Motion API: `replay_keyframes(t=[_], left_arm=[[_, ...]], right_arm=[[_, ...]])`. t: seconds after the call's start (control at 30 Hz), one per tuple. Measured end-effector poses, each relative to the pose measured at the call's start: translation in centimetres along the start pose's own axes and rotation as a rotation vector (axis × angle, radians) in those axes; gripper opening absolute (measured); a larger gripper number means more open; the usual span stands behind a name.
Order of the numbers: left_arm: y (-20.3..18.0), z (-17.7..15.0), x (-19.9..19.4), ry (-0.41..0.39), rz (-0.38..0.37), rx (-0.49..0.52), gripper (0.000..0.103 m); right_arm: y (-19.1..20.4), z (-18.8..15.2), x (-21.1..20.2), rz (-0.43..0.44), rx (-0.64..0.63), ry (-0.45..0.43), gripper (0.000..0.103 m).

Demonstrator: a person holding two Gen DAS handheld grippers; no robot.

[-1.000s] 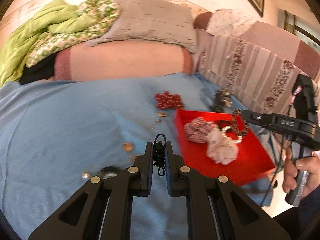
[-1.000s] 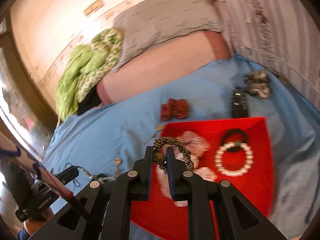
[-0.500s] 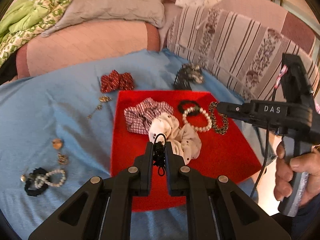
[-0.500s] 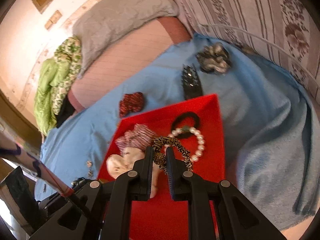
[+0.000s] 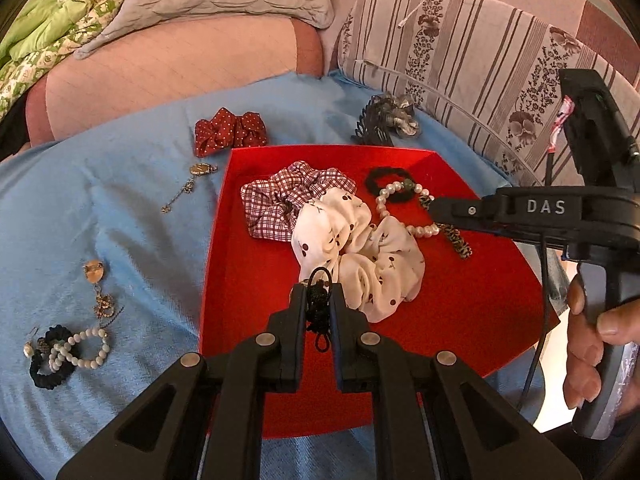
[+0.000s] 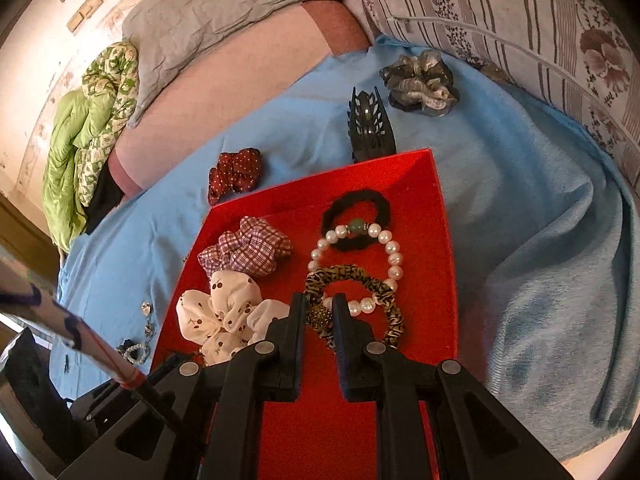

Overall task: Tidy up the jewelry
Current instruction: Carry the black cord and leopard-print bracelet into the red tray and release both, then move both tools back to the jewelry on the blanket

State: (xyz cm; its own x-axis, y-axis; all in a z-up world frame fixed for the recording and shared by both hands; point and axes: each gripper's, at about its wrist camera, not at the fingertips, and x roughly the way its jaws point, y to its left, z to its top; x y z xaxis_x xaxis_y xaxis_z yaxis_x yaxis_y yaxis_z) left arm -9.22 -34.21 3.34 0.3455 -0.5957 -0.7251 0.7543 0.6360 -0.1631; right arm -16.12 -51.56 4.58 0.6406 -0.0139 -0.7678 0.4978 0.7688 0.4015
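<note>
Two hand-held grippers hold hair ties over a red tray (image 5: pixel 248 288) on a blue blanket (image 5: pixel 100 208).

The left gripper (image 5: pixel 318 300) is clamped on a black cord tie (image 5: pixel 319 312), which hangs with its long axis running 12 to 6 o'clock, one loop poking out past the tips. The right gripper (image 6: pixel 318 312) is pinched on the gold bead of a leopard tie (image 6: pixel 360 280); its ring lies flat, spreading toward 1 o'clock over a pearl bracelet (image 6: pixel 394 258). From the left camera, the right gripper's side reads "DAS" in white letters. In the tray lie a plaid scrunchie (image 5: pixel 288 200), a white scrunchie (image 5: pixel 360 248) and a black tie (image 6: pixel 356 216). On the blanket at 11 o'clock of the tray sits a red bow (image 5: pixel 230 132); at 12 o'clock, a black claw clip (image 6: pixel 370 124).
</note>
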Motion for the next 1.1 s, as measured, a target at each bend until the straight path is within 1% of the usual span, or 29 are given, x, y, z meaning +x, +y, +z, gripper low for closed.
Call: replay_keyframes(t=[0.3, 0.33, 0.47, 0.53, 0.77, 0.83, 0.9, 1.1], left_arm=[[0.4, 0.2, -0.5, -0.014, -0.001, -0.005, 0.011], [0.4, 0.2, -0.5, -0.014, -0.002, -0.005, 0.012], [0.3, 0.2, -0.7, -0.018, 0.001, -0.004, 0.022], [0.2, 0.3, -0.9, -0.024, 0.001, -0.007, 0.024], [0.2, 0.7, -2.3, -0.052, -0.003, -0.009, 0.026], [0.4, 0.7, -2.9, -0.061, 0.001, -0.008, 0.029], [0.7, 0.8, -3.6, -0.073, 0.004, -0.01, 0.034], [1.6, 0.9, -5.2, -0.09, -0.009, -0.024, 0.034]], right_arm=[[0.2, 0.2, -0.1, 0.009, 0.017, -0.011, 0.016], [0.2, 0.2, -0.2, 0.012, 0.02, -0.011, 0.016], [0.1, 0.3, -0.3, 0.014, 0.031, -0.019, 0.017], [0.1, 0.3, -0.5, 0.022, 0.036, -0.03, 0.017], [0.9, 0.5, -1.1, 0.029, 0.018, -0.061, 0.017], [1.3, 0.5, -1.3, 0.042, 0.01, -0.07, 0.017], [1.8, 0.6, -1.5, 0.05, -0.001, -0.082, 0.017], [3.6, 0.5, -1.6, 0.054, -0.043, -0.106, 0.017]])
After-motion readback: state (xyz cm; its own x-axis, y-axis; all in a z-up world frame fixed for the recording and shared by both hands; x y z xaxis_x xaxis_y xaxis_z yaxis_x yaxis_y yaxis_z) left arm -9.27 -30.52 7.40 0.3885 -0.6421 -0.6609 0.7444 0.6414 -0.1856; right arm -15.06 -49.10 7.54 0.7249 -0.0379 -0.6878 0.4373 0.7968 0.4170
